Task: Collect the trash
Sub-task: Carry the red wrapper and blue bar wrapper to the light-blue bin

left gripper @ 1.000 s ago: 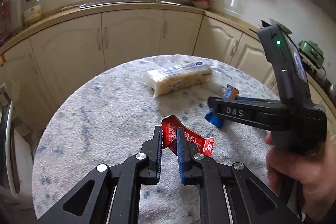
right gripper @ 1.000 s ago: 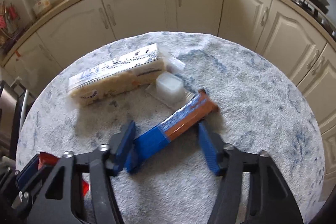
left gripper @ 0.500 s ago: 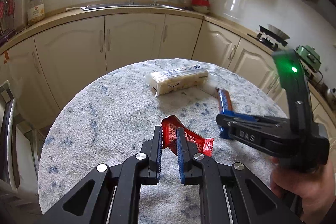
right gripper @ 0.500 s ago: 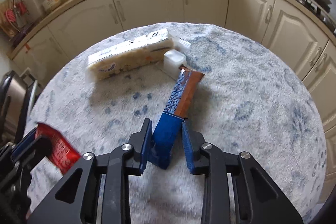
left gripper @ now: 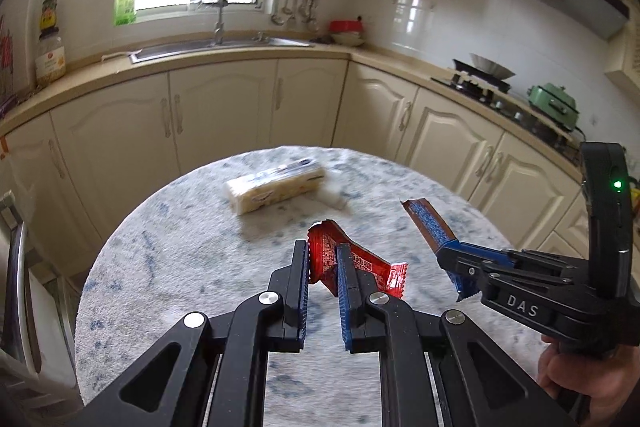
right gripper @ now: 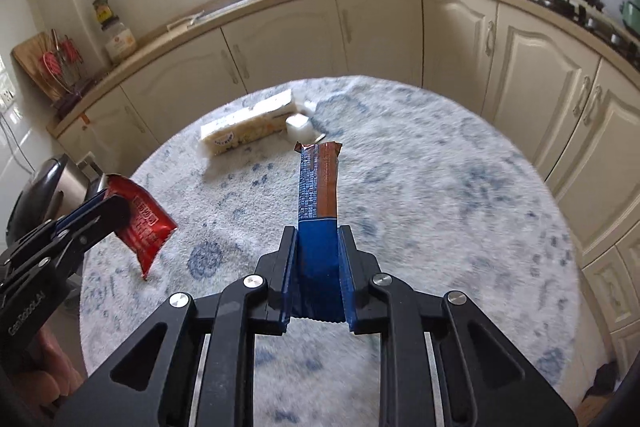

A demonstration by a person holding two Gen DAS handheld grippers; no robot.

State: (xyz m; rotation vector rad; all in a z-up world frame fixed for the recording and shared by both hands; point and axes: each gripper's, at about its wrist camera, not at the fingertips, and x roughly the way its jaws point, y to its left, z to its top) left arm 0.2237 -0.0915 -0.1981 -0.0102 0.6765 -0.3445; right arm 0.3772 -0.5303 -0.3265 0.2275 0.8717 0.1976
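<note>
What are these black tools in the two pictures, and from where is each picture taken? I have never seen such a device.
No robot here: a person holds a two-finger gripper in each hand, each with its own camera looking along the fingers. One picture comes from the left gripper, shut on a red wrapper. The other comes from the right gripper, shut on a blue and brown wrapper. Each gripper also appears at the edge of the other's view. Both wrappers are lifted above a round table, where a long yellowish packet and a small white tub lie.
</note>
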